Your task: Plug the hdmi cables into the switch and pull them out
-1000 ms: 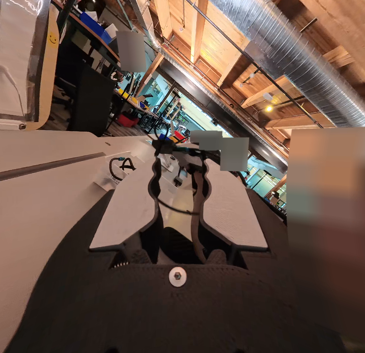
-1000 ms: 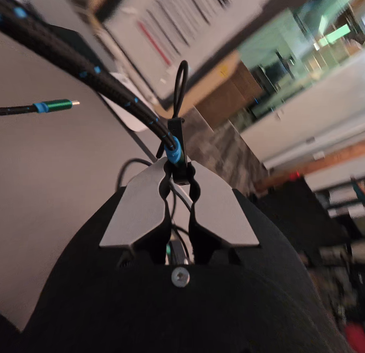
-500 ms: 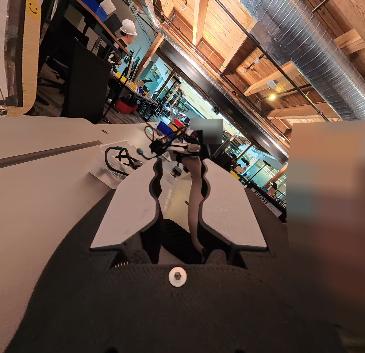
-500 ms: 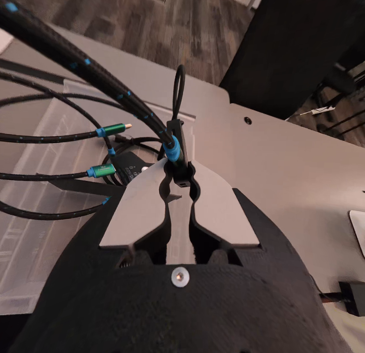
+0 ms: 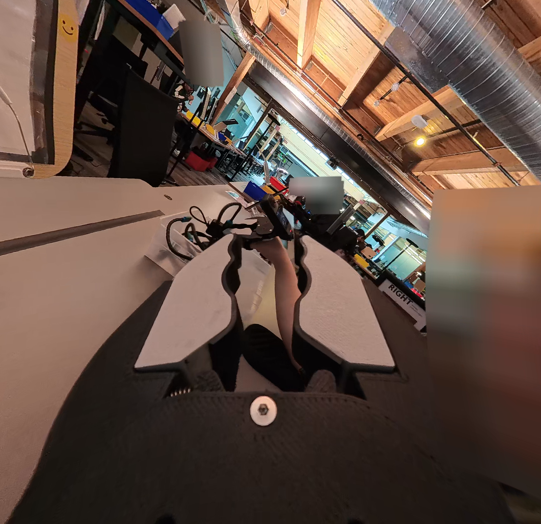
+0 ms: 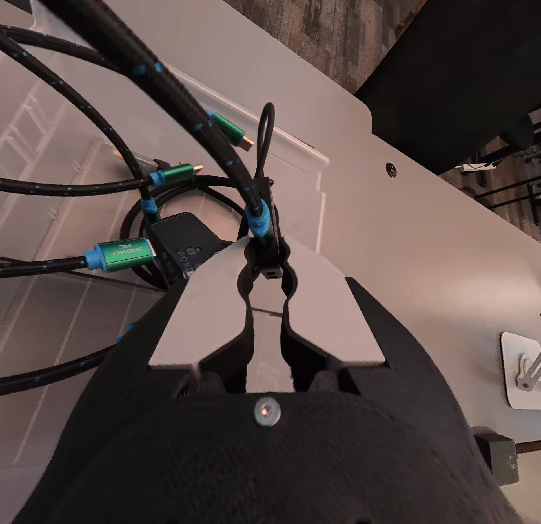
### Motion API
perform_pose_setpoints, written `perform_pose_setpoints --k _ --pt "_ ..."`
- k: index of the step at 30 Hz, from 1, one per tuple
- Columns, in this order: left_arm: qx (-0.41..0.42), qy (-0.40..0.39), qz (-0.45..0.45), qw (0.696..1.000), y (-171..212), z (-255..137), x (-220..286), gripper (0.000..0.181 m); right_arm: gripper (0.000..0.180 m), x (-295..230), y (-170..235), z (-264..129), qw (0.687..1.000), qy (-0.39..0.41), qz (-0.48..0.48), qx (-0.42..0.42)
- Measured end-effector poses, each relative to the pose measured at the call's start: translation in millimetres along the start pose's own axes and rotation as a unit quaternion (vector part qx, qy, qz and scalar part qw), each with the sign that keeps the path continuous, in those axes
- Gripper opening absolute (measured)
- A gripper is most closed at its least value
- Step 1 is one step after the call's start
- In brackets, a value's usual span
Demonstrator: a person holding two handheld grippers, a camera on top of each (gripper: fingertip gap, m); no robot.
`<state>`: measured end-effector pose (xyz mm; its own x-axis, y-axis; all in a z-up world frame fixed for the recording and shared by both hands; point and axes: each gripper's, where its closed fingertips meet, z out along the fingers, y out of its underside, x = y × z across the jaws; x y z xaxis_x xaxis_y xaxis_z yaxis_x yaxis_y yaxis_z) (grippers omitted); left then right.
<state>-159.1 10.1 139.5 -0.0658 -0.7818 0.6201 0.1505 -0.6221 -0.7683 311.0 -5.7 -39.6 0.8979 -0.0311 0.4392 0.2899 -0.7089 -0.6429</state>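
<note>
My right gripper [image 6: 266, 246] is shut on a slim black switch [image 6: 270, 255], held edge-on above a clear tray [image 6: 292, 140]. A thick braided HDMI cable [image 6: 175, 82] with a blue collar is plugged into the switch, and a thin black lead loops from its far end. A second black switch [image 6: 187, 240] lies in the tray with a green HDMI plug [image 6: 123, 253] against its side. Two more green plugs [image 6: 178, 173] hang free. My left gripper [image 5: 268, 240] is open and empty, low over the white table. It points at the right gripper [image 5: 272, 220] and the tray [image 5: 164, 246].
A white stand base [image 6: 521, 372] and a small black block [image 6: 497, 451] sit on the table to the right. The table's far edge [image 6: 363, 105] drops to a wood floor beside a dark cabinet [image 6: 468, 70]. A black panel [image 5: 140, 129] stands beyond the table.
My right gripper has swung from facing the room down over the tray, keeping hold of the switch and its cable. My left gripper has stayed open and barely moved.
</note>
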Motion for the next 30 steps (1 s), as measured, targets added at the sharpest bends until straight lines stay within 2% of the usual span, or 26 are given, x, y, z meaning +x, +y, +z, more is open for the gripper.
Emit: perform_pose_setpoints --k 1,3,8,12,14,17,20,22,23,24,26,28,30 --pt "0.0 -0.005 0.003 1.0 -0.1 -0.3 -0.3 0.035 0.016 1.2 -0.3 0.9 1.0 0.003 -0.008 0.006" --pt "0.0 -0.006 0.007 1.0 -0.5 -0.7 1.9 0.035 0.016 3.6 -1.8 2.9 0.999 0.015 -0.029 0.021" --pt "-0.001 -0.004 0.015 1.0 -0.5 -2.0 9.7 0.036 0.023 9.9 8.5 3.3 0.999 0.026 -0.028 -0.009" --pt "0.002 -0.008 0.021 1.0 -1.9 -5.6 15.5 0.036 0.027 3.8 7.2 -18.8 0.999 -0.02 -0.029 0.003" --pt "0.006 -0.02 0.026 0.999 -3.7 -9.8 16.2 0.036 0.027 10.0 7.4 -35.4 0.999 -0.017 -0.024 0.012" --pt "0.006 -0.083 0.045 0.996 -6.0 -25.5 10.0 0.038 0.038 20.2 20.5 -56.8 0.999 -0.022 0.029 0.0" --pt "0.047 -0.184 0.088 0.978 -20.9 -63.2 4.8 0.045 0.048 25.1 52.8 -63.1 0.995 -0.036 0.081 -0.055" --pt "0.093 -0.274 0.12 0.95 -35.1 -104.5 -0.2 0.05 0.048 27.6 66.9 -57.6 0.992 -0.041 0.095 -0.068" --pt "0.12 -0.329 0.138 0.926 -42.5 -131.4 -5.0 0.057 0.047 23.9 71.2 -52.9 0.99 -0.059 0.111 -0.069" --pt "0.149 -0.395 0.15 0.894 -49.0 -163.8 -11.8 0.068 0.047 20.0 76.5 -47.9 0.985 -0.078 0.134 -0.077" --pt "0.193 -0.53 0.155 0.811 -53.1 -239.5 -25.9 0.074 0.044 14.6 92.4 -39.7 0.973 -0.102 0.172 -0.115" --pt "0.202 -0.633 0.134 0.735 -41.6 -308.9 -36.5 0.079 0.039 8.6 105.2 -34.9 0.961 -0.126 0.199 -0.145" --pt "0.187 -0.686 0.103 0.696 -23.5 -354.1 -47.0 0.076 0.028 2.5 113.0 -33.5 0.951 -0.148 0.216 -0.163"
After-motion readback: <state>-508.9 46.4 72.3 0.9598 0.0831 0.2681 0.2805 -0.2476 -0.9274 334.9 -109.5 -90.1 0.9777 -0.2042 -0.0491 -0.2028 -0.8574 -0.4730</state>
